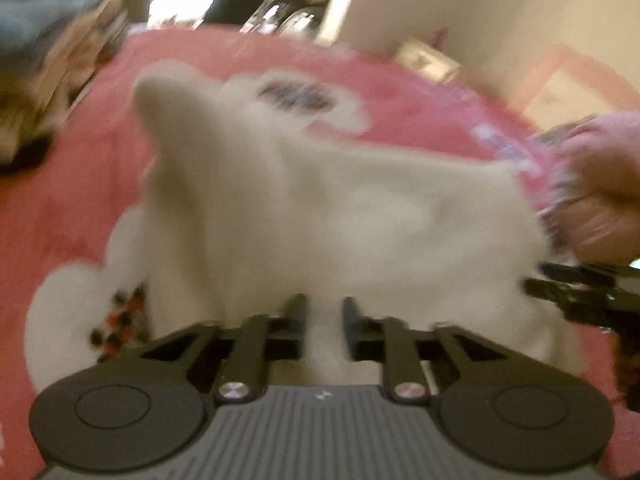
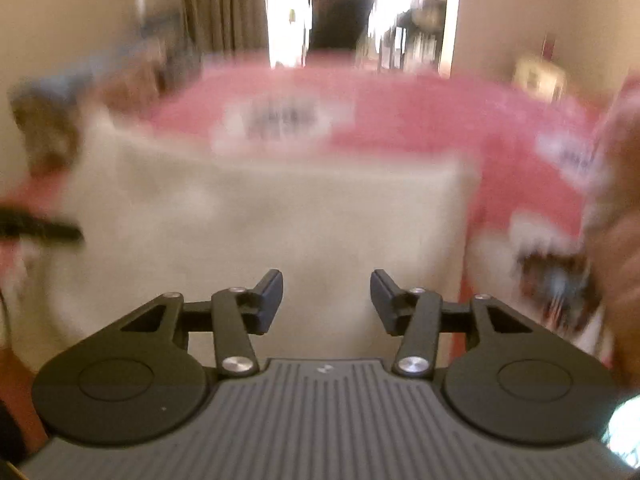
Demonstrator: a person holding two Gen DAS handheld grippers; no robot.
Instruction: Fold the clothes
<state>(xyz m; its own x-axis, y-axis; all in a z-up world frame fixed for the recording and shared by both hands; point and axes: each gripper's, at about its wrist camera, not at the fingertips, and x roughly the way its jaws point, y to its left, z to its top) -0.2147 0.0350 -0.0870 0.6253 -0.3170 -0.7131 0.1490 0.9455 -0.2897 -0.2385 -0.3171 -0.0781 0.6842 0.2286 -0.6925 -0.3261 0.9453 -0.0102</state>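
A white garment [image 1: 320, 200] lies spread on a pink blanket [image 1: 80, 180] printed with white cloud shapes. In the left wrist view the cloth rises up to my left gripper [image 1: 324, 308], whose jaws stand close together, shut on its near edge. At the right edge a hand [image 1: 604, 192] holds the other black tool. In the right wrist view the white garment [image 2: 260, 220] looks flat and roughly rectangular. My right gripper [image 2: 326, 284] hovers over its near edge, open, with nothing between its fingers. Both views are blurred by motion.
Beyond the pink blanket [image 2: 400, 112] a bright doorway frames a person in dark clothes [image 2: 340, 8], with a brown curtain [image 2: 224, 4] beside it. Heaped clothes and clutter [image 1: 48, 60] crowd the far left. A small box [image 1: 424, 60] sits by the cream wall on the right.
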